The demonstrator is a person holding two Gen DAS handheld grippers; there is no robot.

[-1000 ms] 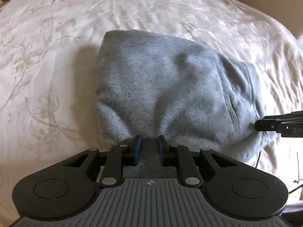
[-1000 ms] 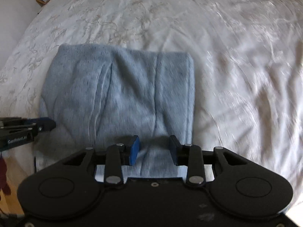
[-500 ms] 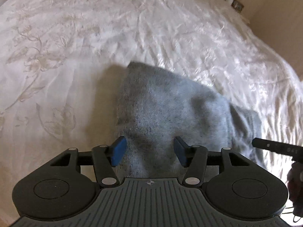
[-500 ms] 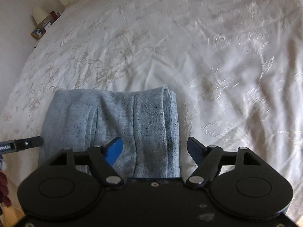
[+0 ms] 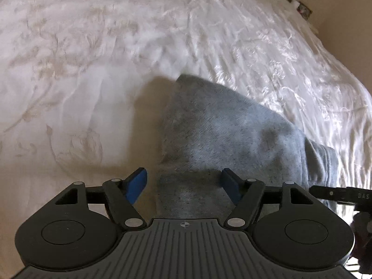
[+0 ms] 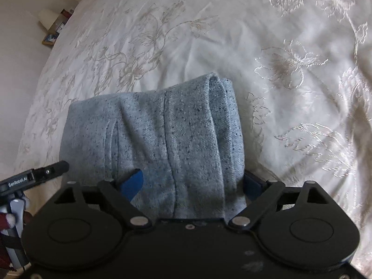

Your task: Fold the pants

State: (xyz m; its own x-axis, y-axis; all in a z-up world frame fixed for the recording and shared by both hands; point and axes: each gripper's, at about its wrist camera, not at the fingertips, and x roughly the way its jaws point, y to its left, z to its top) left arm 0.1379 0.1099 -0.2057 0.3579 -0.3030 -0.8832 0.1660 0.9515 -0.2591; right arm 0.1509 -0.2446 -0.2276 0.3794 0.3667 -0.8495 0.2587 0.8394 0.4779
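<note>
The grey-blue pants [image 5: 232, 134] lie folded into a compact bundle on the white embroidered bedspread [image 5: 93, 69]. My left gripper [image 5: 183, 182] is open, its blue pads apart over the bundle's near left edge, holding nothing. In the right wrist view the folded pants [image 6: 162, 139] show stacked layers along their right edge. My right gripper [image 6: 193, 182] is open, its jaws wide on either side of the bundle's near right end. Each gripper's tip shows in the other's view: the right one [image 5: 337, 194], the left one [image 6: 39, 176].
The bedspread [image 6: 290, 69] stretches far ahead and to both sides. A wall and small items on a low shelf [image 6: 53, 30] stand beyond the bed's far left corner. Another framed item [image 5: 302, 9] sits past the far right corner.
Both grippers have opened and let go of the pants. They have drawn back and risen, so the folded bundle now lies free on the bed.
</note>
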